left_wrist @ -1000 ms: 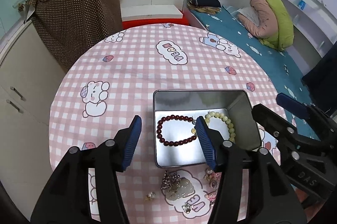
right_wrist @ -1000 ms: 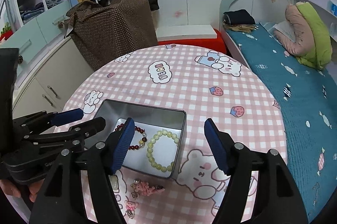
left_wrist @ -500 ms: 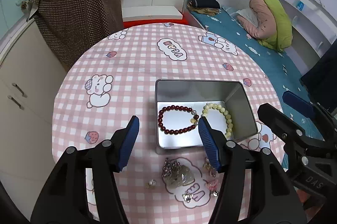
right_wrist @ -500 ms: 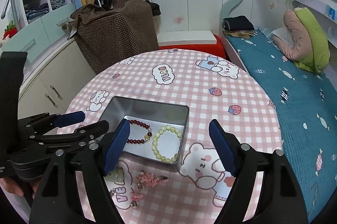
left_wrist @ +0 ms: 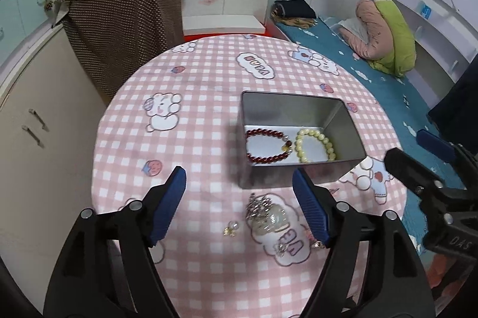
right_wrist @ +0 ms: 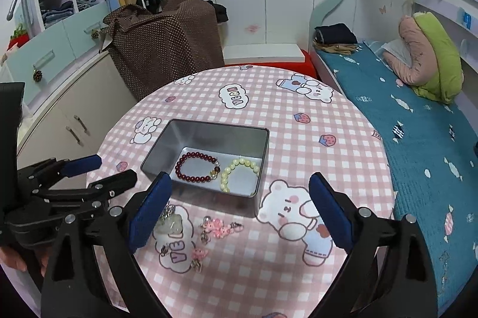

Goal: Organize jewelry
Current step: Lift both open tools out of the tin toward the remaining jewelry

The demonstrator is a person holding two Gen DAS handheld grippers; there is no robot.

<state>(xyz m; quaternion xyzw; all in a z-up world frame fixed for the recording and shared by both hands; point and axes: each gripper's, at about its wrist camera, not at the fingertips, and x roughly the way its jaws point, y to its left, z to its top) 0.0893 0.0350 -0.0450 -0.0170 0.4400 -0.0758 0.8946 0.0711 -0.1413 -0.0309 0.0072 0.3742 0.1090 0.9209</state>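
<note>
We are in a child's bedroom, at a round desk [right_wrist: 298,114] covered in a pink checked cloth with cartoon bears. Our left hand-held gripper [left_wrist: 239,206] hangs above the near edge of the desk with its blue-padded jaws spread wide and nothing between them. Our right hand-held gripper [right_wrist: 240,215] is likewise wide open and empty, held over the near side of the desk just to the right of the left one.

Below and between the left jaws lie the loose pieces on the cloth: a pale translucent pendant [left_wrist: 270,221] with a silvery cluster beside it, and a small gold earring [left_wrist: 231,229] just to its left. From the right wrist view we also see pink charms [right_wrist: 219,228] near the pendant [right_wrist: 171,224].

Just beyond these sits an open metal tin [left_wrist: 286,105], its near wall close to the pendant. Inside it a dark red bead bracelet [left_wrist: 267,146] lies on the left and a pale yellow bead bracelet [left_wrist: 315,144] on the right, the two touching or nearly so.

Past the desk stand a brown dotted bag [right_wrist: 167,46] on the left and a bed [right_wrist: 418,120] with a teal cover on the right.
</note>
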